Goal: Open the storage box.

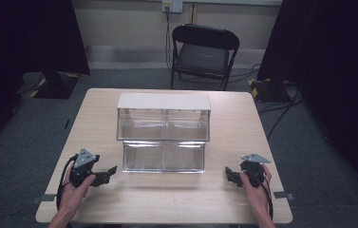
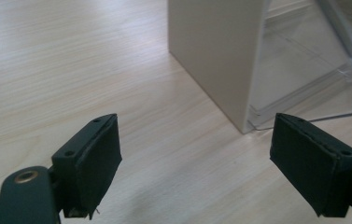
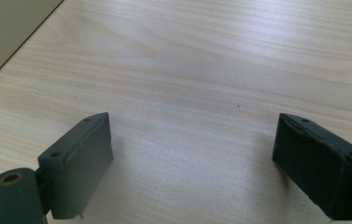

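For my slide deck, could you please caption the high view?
Two hand-held tongs, left and right, rest open on the wooden table either side of a clear two-tier bin.

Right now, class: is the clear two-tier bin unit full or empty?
Empty: through the clear fronts of the bin unit, both tiers show nothing inside.

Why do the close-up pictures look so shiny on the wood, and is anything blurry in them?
Right gripper view: overhead light puts a pale sheen on the table, and the near fingers look slightly soft. Left gripper view: similar sheen at upper left, reflections streak the clear drawer unit. High view: the table is evenly lit, dark curtains lose all detail, and faint shadows lie under both grippers.
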A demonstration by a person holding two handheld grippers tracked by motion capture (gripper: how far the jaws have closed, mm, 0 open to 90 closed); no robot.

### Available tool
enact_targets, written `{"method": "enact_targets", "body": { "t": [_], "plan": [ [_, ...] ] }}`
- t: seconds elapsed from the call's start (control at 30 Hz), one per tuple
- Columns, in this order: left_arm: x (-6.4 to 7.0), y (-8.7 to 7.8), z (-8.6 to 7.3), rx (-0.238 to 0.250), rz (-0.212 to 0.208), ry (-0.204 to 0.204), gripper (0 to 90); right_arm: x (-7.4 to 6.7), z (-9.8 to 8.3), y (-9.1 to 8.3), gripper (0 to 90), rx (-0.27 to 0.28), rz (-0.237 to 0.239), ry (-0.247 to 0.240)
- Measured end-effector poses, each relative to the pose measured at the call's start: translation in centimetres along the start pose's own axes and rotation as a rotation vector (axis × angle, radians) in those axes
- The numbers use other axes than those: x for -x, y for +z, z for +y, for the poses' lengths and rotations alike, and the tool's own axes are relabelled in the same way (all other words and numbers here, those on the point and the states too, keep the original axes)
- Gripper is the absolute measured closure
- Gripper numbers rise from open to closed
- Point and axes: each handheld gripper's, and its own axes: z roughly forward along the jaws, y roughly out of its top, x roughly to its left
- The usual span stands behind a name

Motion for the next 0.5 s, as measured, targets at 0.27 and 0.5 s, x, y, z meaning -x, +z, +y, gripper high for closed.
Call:
{"method": "enact_targets", "body": {
  "t": [0.27,0.5],
  "plan": [
    [1.2,-0.8,0.3,0.000,-0.064,0.024,16.1,0.0,0.0,0.0,11.1,0.000,0.000,0.000],
    [2.0,-0.8,0.5,0.019,-0.130,0.059,16.1,0.0,0.0,0.0,11.1,0.000,0.000,0.000]
  ]
}}
